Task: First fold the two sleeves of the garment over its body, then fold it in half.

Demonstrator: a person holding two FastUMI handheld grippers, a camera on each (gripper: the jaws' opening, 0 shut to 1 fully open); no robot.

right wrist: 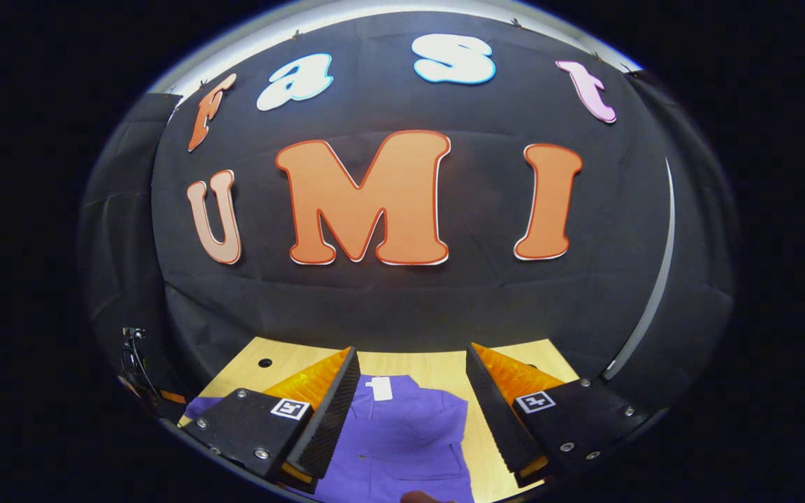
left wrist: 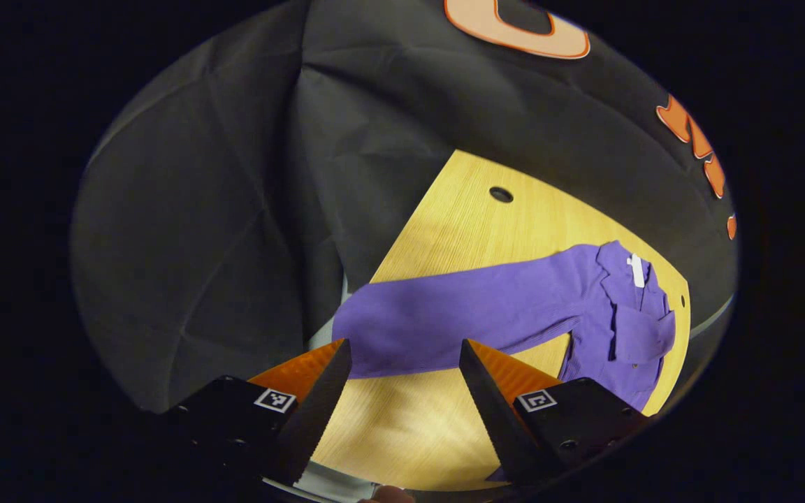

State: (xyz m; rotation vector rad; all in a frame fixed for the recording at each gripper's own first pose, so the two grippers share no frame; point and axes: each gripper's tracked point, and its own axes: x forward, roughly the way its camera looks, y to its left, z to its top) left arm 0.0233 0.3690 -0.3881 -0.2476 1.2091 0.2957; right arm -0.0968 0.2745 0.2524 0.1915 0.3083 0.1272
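Currently both claws are spread, pinching nothing: the left gripper (left wrist: 406,353) hovers above a purple knit garment (left wrist: 514,314) lying flat on the wooden desk (left wrist: 472,223), one sleeve (left wrist: 402,328) reaching the desk's edge; the right gripper (right wrist: 413,360) hovers above its collar (right wrist: 402,398).

Wooden table (left wrist: 486,230) with round hole (left wrist: 501,195).

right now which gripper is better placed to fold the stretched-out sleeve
Left, probably. The left gripper is open with the sleeve lying just ahead of its fingers, while the right gripper hangs over the collar.
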